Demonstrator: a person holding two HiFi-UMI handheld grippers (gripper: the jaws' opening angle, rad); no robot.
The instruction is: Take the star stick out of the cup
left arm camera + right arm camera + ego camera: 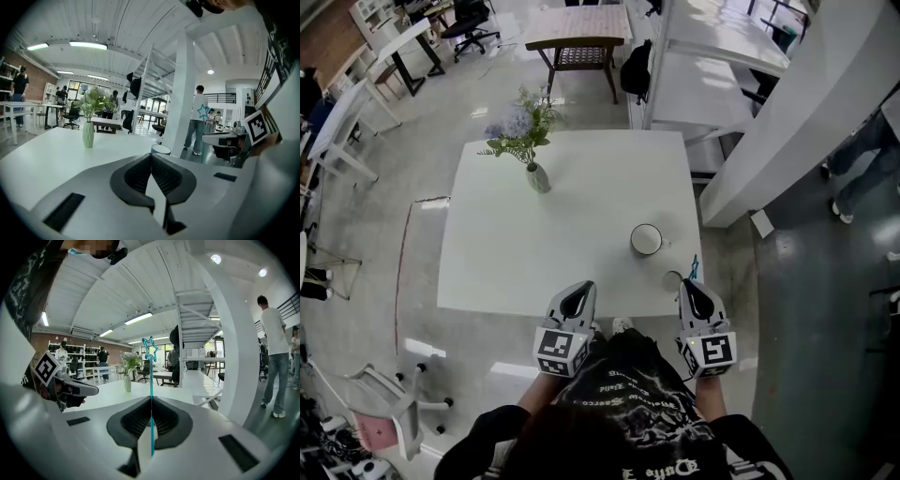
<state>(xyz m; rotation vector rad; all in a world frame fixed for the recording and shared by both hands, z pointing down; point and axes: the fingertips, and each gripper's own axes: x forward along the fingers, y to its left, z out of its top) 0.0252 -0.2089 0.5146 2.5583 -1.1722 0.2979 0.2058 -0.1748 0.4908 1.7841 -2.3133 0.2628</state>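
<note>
Two grippers are held at the near edge of the table (544,244). The star stick (150,348) is clamped upright in the closed right gripper (151,401), apart from the cup (632,240). The left gripper (151,159) is closed on nothing. The taking-out looks done; next, the stick should be put down gently

I count 2 grippers at the bottom of the head view: 1 left hand-held gripper (575,298) and 1 right hand-held gripper (696,289). There is 1 counter (534,253). On it I see 1 cup (646,239) right of centre, 1 vase (538,177) of flowers toward the upper left, and 1 smaller round thing (672,279) I cannot identify. I count 1 star stick (151,380). At the top of the frame stands 1 wooden table (578,42).
</note>
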